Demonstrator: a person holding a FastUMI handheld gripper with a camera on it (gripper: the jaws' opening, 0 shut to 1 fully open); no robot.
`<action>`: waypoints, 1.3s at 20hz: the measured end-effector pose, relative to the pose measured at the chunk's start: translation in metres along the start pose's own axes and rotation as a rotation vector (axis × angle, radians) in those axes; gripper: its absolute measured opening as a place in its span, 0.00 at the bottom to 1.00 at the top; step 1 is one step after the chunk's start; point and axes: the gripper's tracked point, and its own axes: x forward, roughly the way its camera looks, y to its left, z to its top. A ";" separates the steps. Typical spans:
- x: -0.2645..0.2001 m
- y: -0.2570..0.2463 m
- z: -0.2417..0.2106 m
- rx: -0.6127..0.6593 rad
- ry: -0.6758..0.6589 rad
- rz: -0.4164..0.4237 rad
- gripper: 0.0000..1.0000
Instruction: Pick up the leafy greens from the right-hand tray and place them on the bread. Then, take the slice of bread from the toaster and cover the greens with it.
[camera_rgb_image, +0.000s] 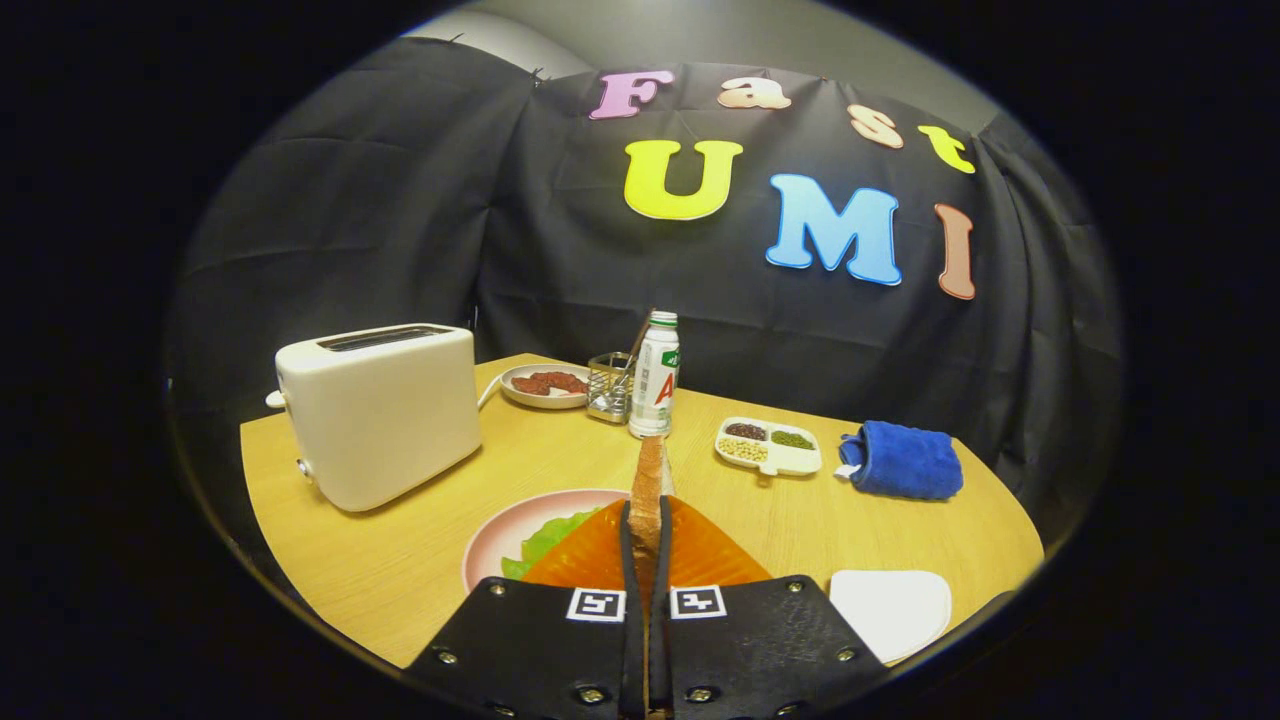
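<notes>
My gripper (647, 520) is shut on a slice of bread (648, 490), which stands on edge between the two fingers and sticks out ahead of them. Just below and to the left of the fingers lies a pink plate (500, 535) with leafy greens (545, 540) on it; the fingers hide most of the plate, so I cannot see what is under the greens. The white toaster (380, 415) stands to the left, beyond the plate, its slots showing no bread. A white tray (890, 608) lies to the right of the fingers, bare.
Beyond the bread stand a white bottle (655, 375), a wire holder (610, 387) and a small plate of reddish food (545, 385). A divided dish of beans (768, 446) and a folded blue cloth (903, 460) lie to the right. The wooden table (400, 560) ends near the tray.
</notes>
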 end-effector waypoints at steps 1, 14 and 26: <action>0.001 0.007 -0.002 -0.002 0.005 0.015 0.02; 0.016 0.055 -0.053 0.143 0.162 0.172 0.02; 0.018 0.059 -0.055 0.256 0.163 0.195 0.02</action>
